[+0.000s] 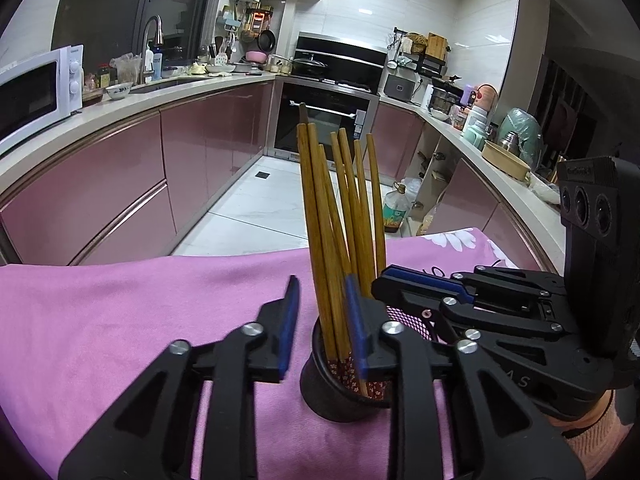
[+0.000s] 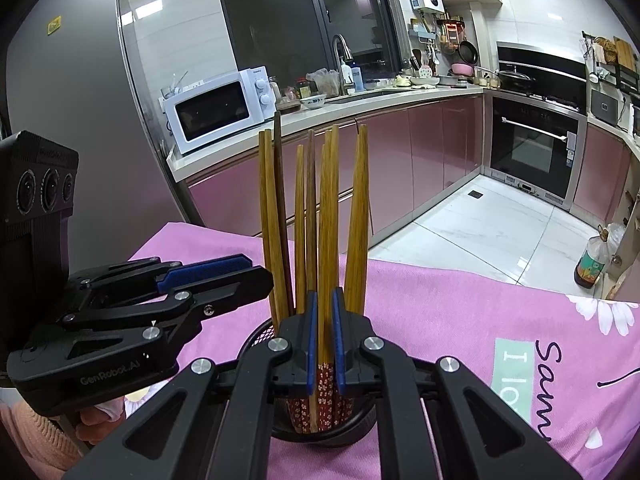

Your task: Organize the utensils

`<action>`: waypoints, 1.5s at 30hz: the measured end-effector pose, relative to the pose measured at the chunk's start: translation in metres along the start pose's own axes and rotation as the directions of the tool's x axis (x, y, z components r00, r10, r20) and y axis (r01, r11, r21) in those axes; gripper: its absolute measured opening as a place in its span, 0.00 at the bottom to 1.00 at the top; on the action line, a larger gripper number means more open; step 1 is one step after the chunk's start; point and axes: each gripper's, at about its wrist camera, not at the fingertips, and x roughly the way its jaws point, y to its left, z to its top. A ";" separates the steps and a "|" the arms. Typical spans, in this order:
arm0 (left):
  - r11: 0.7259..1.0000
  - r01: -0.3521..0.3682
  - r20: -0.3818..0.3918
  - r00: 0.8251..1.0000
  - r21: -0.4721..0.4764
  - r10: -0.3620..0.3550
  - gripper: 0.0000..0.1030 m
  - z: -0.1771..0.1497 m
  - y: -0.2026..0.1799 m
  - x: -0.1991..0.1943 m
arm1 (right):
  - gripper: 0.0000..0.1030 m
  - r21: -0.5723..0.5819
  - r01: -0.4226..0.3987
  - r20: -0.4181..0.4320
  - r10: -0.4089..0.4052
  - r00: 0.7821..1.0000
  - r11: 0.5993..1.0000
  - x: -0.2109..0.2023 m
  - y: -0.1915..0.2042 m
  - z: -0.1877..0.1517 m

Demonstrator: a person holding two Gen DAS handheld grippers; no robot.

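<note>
A dark round holder (image 1: 340,396) stands on a table covered by a pink cloth (image 1: 140,320). In it is a bundle of wooden chopsticks (image 1: 340,216), upright and fanning out a little at the top. Their shafts are yellowish brown, one darker stick (image 2: 280,184) rising above the rest, and their lower ends carry a red pattern with small pale flowers, visible inside the holder's rim.

The left gripper (image 1: 322,328) has its blue-padded fingers part way apart around the bundle just above the holder. The pad on the picture's right lies against a chopstick, while the other pad stands clear of the sticks, so nothing is squeezed between them. No earlier picture is at hand to compare.

The right gripper (image 2: 324,340) has its fingers nearly together, pinched on a single chopstick (image 2: 325,240) that stands in the holder (image 2: 320,432); the blue pads press its sides where the wood meets the red pattern.

The left wrist view shows the right gripper coming in from the right, its camera block behind, along with a peach sleeve at the lower corner, an oven, and an oil bottle on the floor. The right wrist view shows the left gripper (image 2: 256,272) side-on at the left, a white microwave (image 2: 218,110) on the counter, a sink tap, and printing with a white flower on the cloth's right part.
</note>
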 end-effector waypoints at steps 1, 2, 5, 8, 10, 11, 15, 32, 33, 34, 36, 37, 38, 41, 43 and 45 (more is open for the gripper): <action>1.000 -0.003 0.005 1.000 0.003 0.003 0.31 -0.001 0.000 -0.001 | 0.07 0.000 -0.001 0.001 0.001 1.000 1.000 -0.001 0.000 -0.001; 1.000 -0.005 0.009 1.000 0.003 0.005 0.33 -0.003 0.001 -0.003 | 0.07 0.000 0.000 0.002 0.000 1.000 1.000 0.000 0.001 0.000; 1.000 -0.015 0.023 1.000 0.002 0.015 0.42 -0.007 0.004 -0.008 | 0.12 0.001 0.006 0.011 -0.006 1.000 1.000 -0.003 0.003 -0.001; 0.999 -0.037 0.039 0.999 0.006 0.037 0.55 -0.011 0.006 -0.015 | 0.20 0.004 0.015 0.023 -0.015 1.000 1.000 -0.007 0.004 -0.003; 0.999 -0.050 0.056 0.997 0.003 0.050 0.66 -0.014 0.009 -0.021 | 0.29 0.002 0.030 0.035 -0.030 0.999 1.000 -0.011 0.005 -0.005; 0.998 -0.058 0.064 0.996 0.004 0.057 0.68 -0.015 0.010 -0.024 | 0.37 0.003 0.037 0.042 -0.037 0.998 0.999 -0.013 0.005 -0.005; 0.995 -0.097 0.098 0.991 0.010 0.096 0.89 -0.022 0.014 -0.038 | 0.52 0.009 0.066 0.069 -0.067 0.995 0.998 -0.022 0.005 -0.010; 0.962 -0.269 0.280 0.922 -0.037 0.269 0.95 -0.053 0.039 -0.119 | 0.93 -0.035 0.198 0.252 -0.183 0.950 0.980 -0.061 0.026 -0.042; 0.962 -0.271 0.290 0.918 -0.042 0.272 0.95 -0.056 0.038 -0.123 | 0.93 -0.033 0.201 0.262 -0.185 0.947 0.979 -0.063 0.026 -0.044; 0.961 -0.273 0.301 0.913 -0.046 0.274 0.95 -0.059 0.040 -0.127 | 0.93 -0.034 0.203 0.267 -0.187 0.945 0.978 -0.064 0.027 -0.045; 0.959 -0.280 0.317 0.906 -0.053 0.282 0.95 -0.063 0.041 -0.133 | 0.93 -0.037 0.212 0.277 -0.194 0.941 0.977 -0.066 0.029 -0.046; 0.959 -0.280 0.323 0.903 -0.054 0.282 0.95 -0.064 0.041 -0.134 | 0.93 -0.036 0.214 0.284 -0.195 0.939 0.976 -0.067 0.030 -0.047; 0.958 -0.282 0.327 0.901 -0.057 0.285 0.95 -0.064 0.042 -0.135 | 0.93 -0.034 0.215 0.292 -0.196 0.936 0.976 -0.068 0.031 -0.048; 0.952 -0.300 0.348 0.887 -0.064 0.303 0.95 -0.069 0.042 -0.140 | 0.93 -0.034 0.223 0.305 -0.202 0.931 0.974 -0.071 0.036 -0.053; 0.951 -0.300 0.358 0.883 -0.071 0.305 0.95 -0.071 0.041 -0.142 | 0.93 -0.034 0.230 0.317 -0.208 0.925 0.973 -0.073 0.038 -0.058; 0.948 -0.310 0.370 0.874 -0.071 0.313 0.95 -0.074 0.041 -0.145 | 0.93 -0.030 0.234 0.321 -0.212 0.923 0.972 -0.075 0.039 -0.059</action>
